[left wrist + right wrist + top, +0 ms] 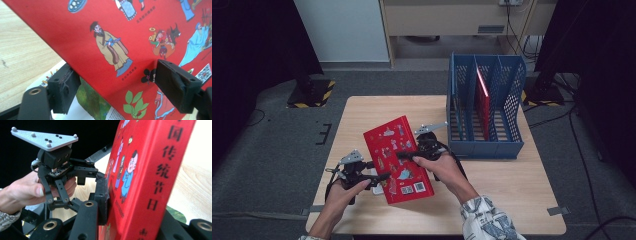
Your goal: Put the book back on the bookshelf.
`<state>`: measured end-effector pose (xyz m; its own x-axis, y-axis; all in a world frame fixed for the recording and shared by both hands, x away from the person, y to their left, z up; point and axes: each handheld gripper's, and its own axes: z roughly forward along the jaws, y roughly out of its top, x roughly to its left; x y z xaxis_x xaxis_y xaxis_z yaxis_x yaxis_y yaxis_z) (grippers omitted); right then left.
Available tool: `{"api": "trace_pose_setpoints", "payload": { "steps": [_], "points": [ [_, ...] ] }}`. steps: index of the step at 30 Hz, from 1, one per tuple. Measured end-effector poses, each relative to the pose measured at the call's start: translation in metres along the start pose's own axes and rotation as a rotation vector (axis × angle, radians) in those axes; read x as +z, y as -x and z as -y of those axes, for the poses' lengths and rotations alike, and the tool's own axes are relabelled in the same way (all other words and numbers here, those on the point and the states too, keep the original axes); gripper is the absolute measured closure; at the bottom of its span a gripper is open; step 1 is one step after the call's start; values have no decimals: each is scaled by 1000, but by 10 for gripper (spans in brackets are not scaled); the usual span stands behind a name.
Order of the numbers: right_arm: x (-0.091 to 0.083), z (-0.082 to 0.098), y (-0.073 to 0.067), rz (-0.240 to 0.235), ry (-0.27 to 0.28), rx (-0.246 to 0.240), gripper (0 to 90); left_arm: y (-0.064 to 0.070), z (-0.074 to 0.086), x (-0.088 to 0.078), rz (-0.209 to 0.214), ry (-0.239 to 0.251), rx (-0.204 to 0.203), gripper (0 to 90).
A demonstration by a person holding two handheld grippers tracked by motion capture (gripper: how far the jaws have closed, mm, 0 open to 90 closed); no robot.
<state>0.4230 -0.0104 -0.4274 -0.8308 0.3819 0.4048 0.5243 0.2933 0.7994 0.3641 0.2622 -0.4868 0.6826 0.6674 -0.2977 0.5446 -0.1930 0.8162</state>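
Note:
A red picture book point(393, 141) is held tilted above the wooden table point(502, 185). My right gripper point(405, 156) is shut on its right edge; in the right gripper view the left pad point(102, 200) presses the cover and the spine point(155, 177) stands between the jaws. My left gripper point(379, 177) is at the book's lower left edge. In the left gripper view its jaws straddle the book point(112, 30), one pad point(62, 90) under it and one pad point(177, 85) over the cover, with room left between them. That left gripper point(86, 173) also appears beyond the book in the right gripper view.
A blue mesh file rack point(484, 147) stands at the table's right back, with another red book point(482, 100) upright in a middle slot. A white and green printed book point(93, 102) lies on the table under the held one. Black stands flank the table.

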Motion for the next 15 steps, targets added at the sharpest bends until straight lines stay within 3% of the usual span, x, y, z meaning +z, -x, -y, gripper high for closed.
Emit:
{"api": "trace_pose_setpoints", "payload": {
  "steps": [9, 15],
  "points": [
    [-4, -5, -8, -18, 37, -70, 763, -1, -9, -13, -25, 73, -7, 272],
    [-2, -5, -12, -21, 48, -131, 763, -2, -12, -19, -52, 83, 14, 310]
  ]
}}
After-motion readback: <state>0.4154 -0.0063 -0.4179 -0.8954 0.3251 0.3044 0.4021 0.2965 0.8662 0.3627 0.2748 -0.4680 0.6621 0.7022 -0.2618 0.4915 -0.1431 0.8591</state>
